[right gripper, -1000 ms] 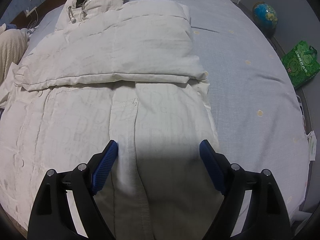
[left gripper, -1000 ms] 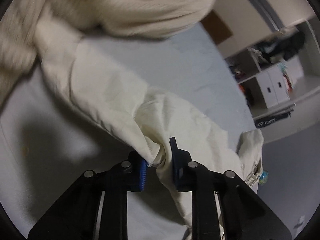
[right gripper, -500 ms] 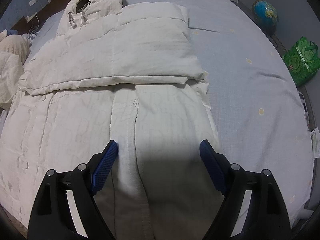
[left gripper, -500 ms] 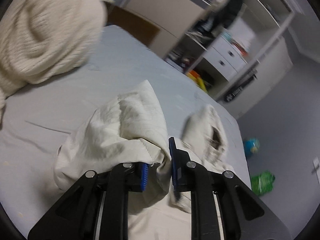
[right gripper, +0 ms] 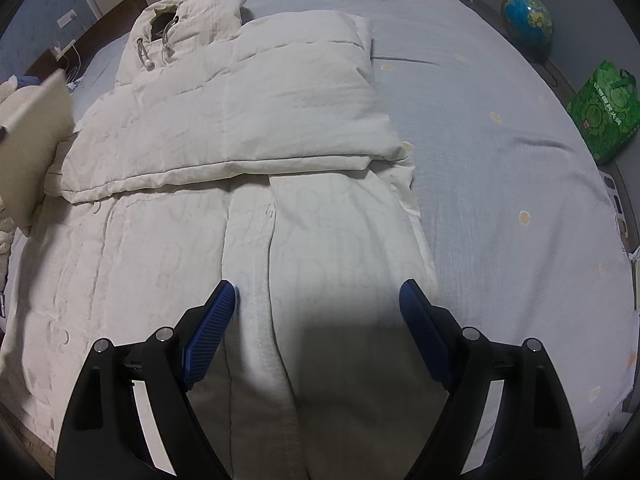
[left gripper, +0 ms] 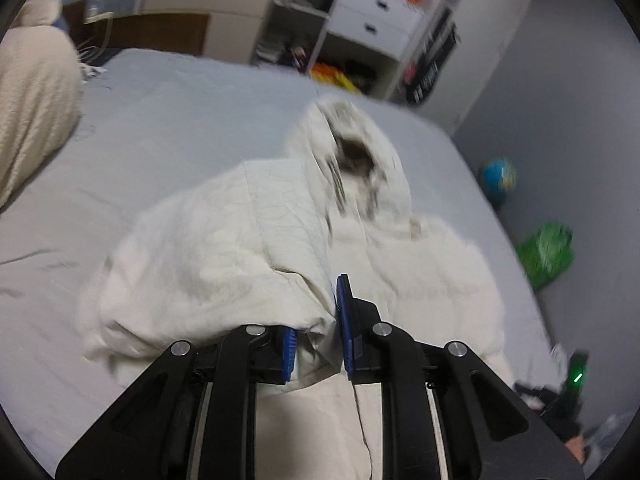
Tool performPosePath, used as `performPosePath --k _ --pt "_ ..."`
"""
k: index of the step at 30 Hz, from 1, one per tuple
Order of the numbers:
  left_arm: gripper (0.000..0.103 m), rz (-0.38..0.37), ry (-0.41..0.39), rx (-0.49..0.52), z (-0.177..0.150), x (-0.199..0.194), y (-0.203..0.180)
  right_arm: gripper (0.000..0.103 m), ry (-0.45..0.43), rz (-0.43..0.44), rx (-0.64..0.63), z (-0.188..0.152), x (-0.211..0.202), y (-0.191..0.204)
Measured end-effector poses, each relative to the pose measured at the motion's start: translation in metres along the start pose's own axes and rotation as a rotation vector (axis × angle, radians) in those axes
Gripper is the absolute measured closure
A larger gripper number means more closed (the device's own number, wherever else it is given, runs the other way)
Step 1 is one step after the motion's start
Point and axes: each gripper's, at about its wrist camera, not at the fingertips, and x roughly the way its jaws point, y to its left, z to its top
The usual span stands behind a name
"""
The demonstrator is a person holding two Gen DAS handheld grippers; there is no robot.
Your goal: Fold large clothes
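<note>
A cream padded jacket lies flat on the bed, hood at the far end. One sleeve is folded across its chest. My left gripper is shut on the other sleeve, whose bunched fabric is pinched between the blue pads and held above the jacket body, with the hood ahead. My right gripper hangs open over the jacket's lower front, astride the zip placket, with nothing between its fingers. A blurred cream piece of fabric shows at the left edge of the right wrist view.
The bed has a grey-blue sheet. A cream knitted blanket lies at its left side. Past the bed's right edge, a globe and a green bag stand on the floor. White shelves and drawers stand beyond the bed.
My left gripper has swung the held sleeve from beside the knitted blanket over towards the jacket body, rolling as it went; the hood has come into its view. The right gripper has stayed put.
</note>
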Motion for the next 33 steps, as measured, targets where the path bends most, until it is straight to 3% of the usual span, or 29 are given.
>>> performPosePath --k 6,8,11,13,15,16,17,24,27,29,33 --pt "0.077 0.017 0.153 0.009 -0.041 0.059 -0.017 0.023 -0.004 0.002 0.002 0.0 -0.001 0.0" --pt "0.064 0.03 0.189 0.002 -0.057 0.072 -0.014 0.023 -0.004 0.003 0.003 0.0 -0.001 -0.001" --pt "0.059 0.03 0.236 -0.015 -0.074 0.082 -0.005 0.023 -0.006 0.004 0.004 0.0 -0.002 -0.001" --pt "0.059 0.005 0.242 -0.02 -0.081 0.075 0.001 0.023 -0.004 0.001 0.001 0.0 -0.001 -0.001" --pt "0.053 -0.022 0.249 -0.014 -0.084 0.067 0.004 0.023 -0.006 -0.004 -0.004 0.001 -0.002 0.0" --pt "0.045 -0.034 0.247 -0.006 -0.087 0.061 0.006 0.023 -0.007 -0.008 -0.007 0.001 -0.002 0.001" --pt "0.04 -0.025 0.24 0.01 -0.089 0.053 0.009 0.023 -0.007 -0.011 -0.01 0.001 -0.003 0.001" --pt "0.039 0.052 0.176 0.018 -0.091 -0.006 0.053 0.023 -0.052 -0.046 -0.072 0.003 -0.013 0.015" --pt "0.035 0.118 0.15 -0.013 -0.089 -0.028 0.08 0.023 -0.094 -0.055 -0.174 0.004 -0.026 0.041" --pt "0.024 0.15 0.134 -0.064 -0.089 -0.039 0.099 0.023 -0.107 -0.048 -0.231 0.006 -0.032 0.06" --pt "0.016 0.174 0.114 -0.172 -0.096 -0.053 0.128 0.023 -0.121 -0.006 -0.372 0.017 -0.042 0.121"
